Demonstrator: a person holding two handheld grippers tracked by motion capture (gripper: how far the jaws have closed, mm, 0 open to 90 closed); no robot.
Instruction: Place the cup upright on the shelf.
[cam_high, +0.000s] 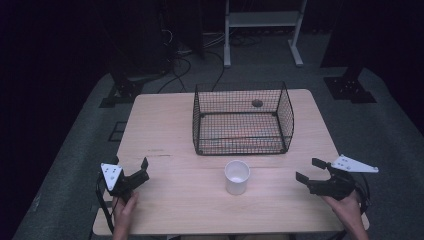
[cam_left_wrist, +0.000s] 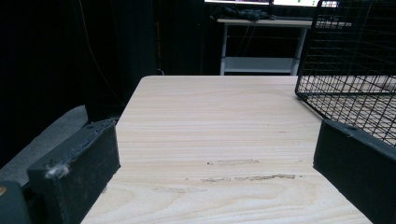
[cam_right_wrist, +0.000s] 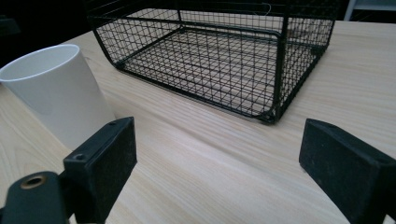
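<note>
A white cup (cam_high: 237, 176) stands upright and empty on the wooden table (cam_high: 165, 125), just in front of a black wire basket (cam_high: 243, 119). My left gripper (cam_high: 131, 170) is held by a hand at the table's front left, open, with nothing between its jaws. My right gripper (cam_high: 310, 170) is at the front right, open and empty too, pointing toward the cup. The right gripper view has the cup (cam_right_wrist: 56, 93) at left and the basket (cam_right_wrist: 219, 60) ahead. A corner of the basket (cam_left_wrist: 350, 70) stands at right in the left gripper view.
The basket holds nothing that I can make out; a small dark spot (cam_high: 257, 103) shows on the table behind its back wall. A white metal stand (cam_high: 262, 25) and cables lie on the floor beyond the table. Bare tabletop lies between the grippers and the cup.
</note>
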